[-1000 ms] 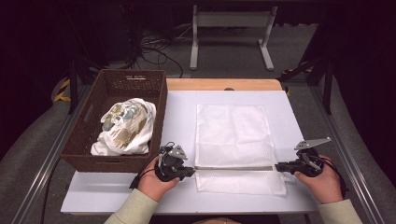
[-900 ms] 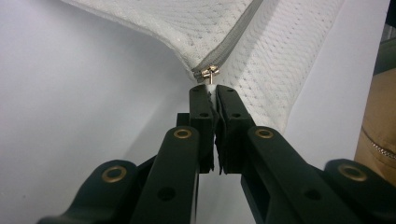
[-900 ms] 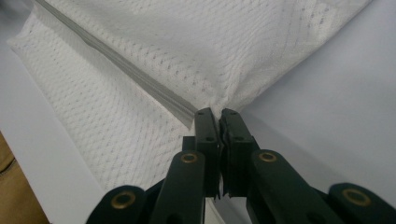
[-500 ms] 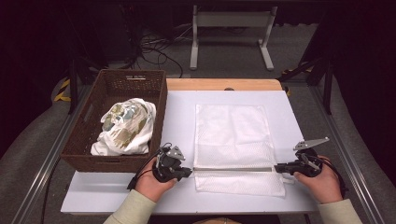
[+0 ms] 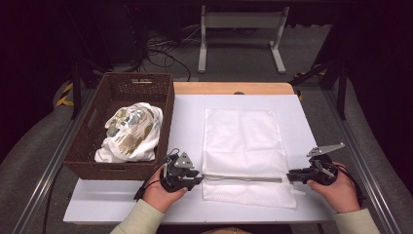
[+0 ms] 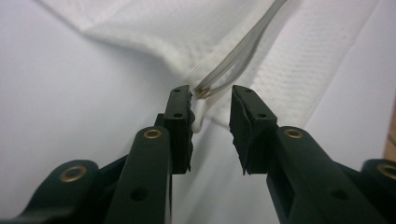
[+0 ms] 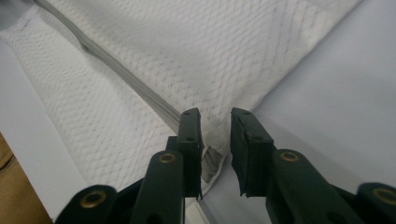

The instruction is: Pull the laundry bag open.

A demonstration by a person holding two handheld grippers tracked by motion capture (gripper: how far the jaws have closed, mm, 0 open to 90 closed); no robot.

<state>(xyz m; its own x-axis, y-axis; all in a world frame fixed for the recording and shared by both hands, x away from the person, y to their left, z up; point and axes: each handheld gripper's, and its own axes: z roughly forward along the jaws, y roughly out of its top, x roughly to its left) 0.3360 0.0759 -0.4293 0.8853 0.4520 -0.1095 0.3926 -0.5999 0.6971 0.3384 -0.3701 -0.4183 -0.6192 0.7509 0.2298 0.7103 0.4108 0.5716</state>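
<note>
White mesh bag [image 5: 243, 153] showing a fine diamond weave with a grey zipper [image 5: 242, 179] running across it, white table [image 5: 190, 122] edging into tan wood at the far side, dark brown woven basket [image 5: 92, 146] holding white cloth [image 5: 129, 131] printed in green and tan, black gripper jaws showing brass rivets

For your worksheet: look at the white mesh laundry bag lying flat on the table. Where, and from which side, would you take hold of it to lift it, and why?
Probably at the two ends of the grey zipper line across the mesh bag. The cloth lies flat, but there the edge is thicker and slightly raised. Come in low from each side: left gripper at the left end, right gripper at the right, where both already sit with jaws open.
</note>
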